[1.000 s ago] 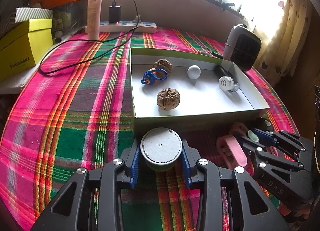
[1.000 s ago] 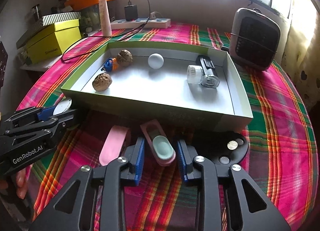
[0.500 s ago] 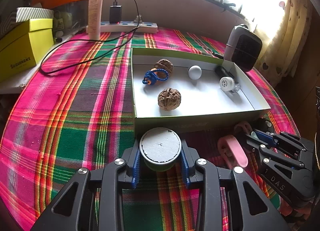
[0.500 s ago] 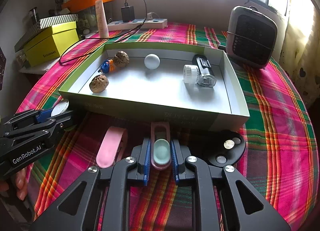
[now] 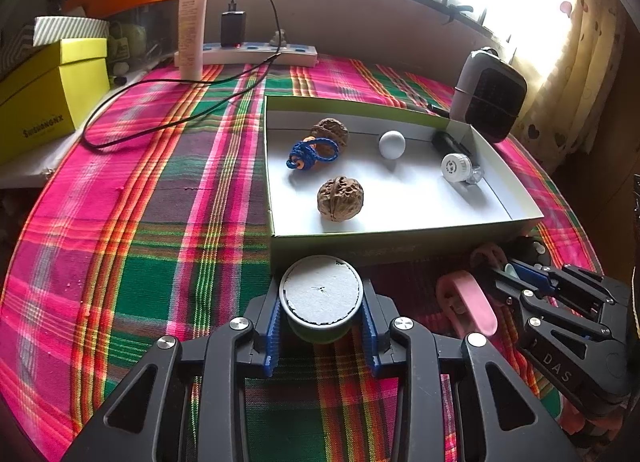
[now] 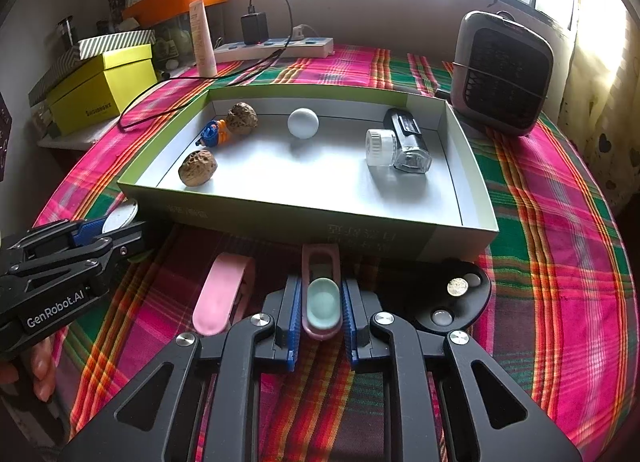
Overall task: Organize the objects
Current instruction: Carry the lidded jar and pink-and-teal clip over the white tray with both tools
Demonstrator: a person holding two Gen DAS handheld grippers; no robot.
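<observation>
Already, from the left wrist, the left gripper [image 5: 321, 326] is clamping a round grey-topped green tin [image 5: 321, 297] before the shallow green cardboard tray [image 5: 400, 240]. From the right wrist, the right gripper [image 6: 320, 324] is pinching a pink clip with a mint pad [image 6: 321, 296]; both are awaiting the tray, as is another pink clip [image 6: 220, 294].

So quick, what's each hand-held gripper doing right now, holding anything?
Left hand-held gripper: closed on the round green tub with the grey lid.
Right hand-held gripper: closed on the pink clip with the mint pad.

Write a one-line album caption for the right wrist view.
Right gripper shut on a pink clip lying before the box, left gripper alongside.
</observation>
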